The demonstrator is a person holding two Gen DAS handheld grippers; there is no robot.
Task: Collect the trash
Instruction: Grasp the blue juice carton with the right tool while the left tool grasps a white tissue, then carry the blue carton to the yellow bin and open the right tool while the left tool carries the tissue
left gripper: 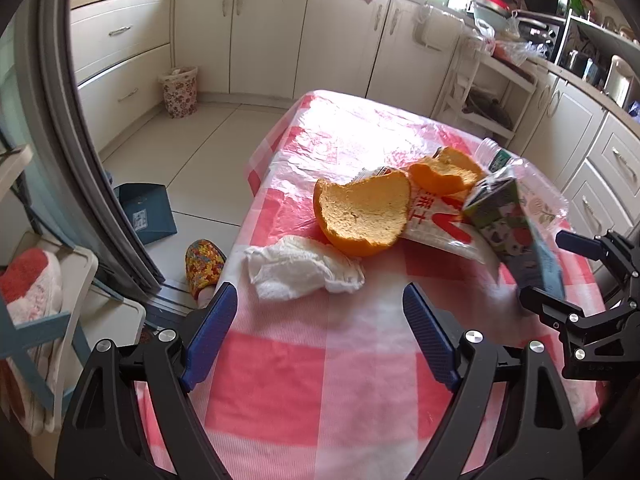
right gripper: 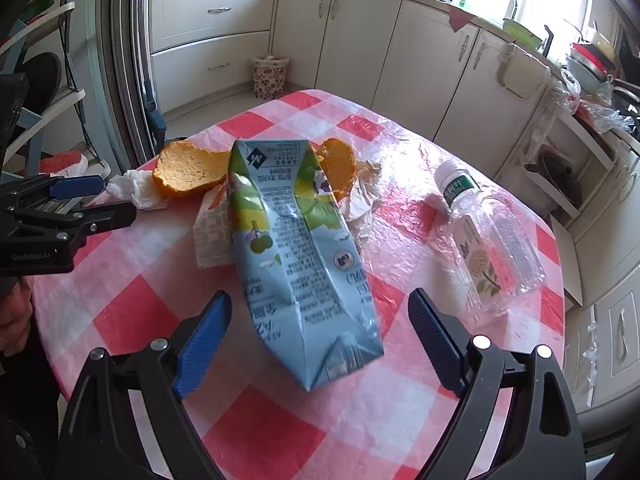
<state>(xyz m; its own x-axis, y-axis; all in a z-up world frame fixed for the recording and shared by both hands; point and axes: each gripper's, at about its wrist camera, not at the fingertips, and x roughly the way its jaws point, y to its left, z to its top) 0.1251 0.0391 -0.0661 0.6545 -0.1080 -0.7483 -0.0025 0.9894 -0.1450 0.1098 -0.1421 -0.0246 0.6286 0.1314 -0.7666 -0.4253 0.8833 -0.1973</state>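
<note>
Down at the bottom of the right wrist view, the right gripper [right gripper: 320, 336] is standing wide open around a crumpled light-blue drink carton [right gripper: 296, 248], pads apart from it. Likewise, the left gripper [left gripper: 320, 320] is gaping empty (nothing between its blue pads) below a crumpled white tissue [left gripper: 300, 266]. Beyond are lying orange peel halves [left gripper: 360, 216] and, at right, a clear plastic bottle [right gripper: 488, 240] on the red-checked tablecloth [right gripper: 280, 420].
</note>
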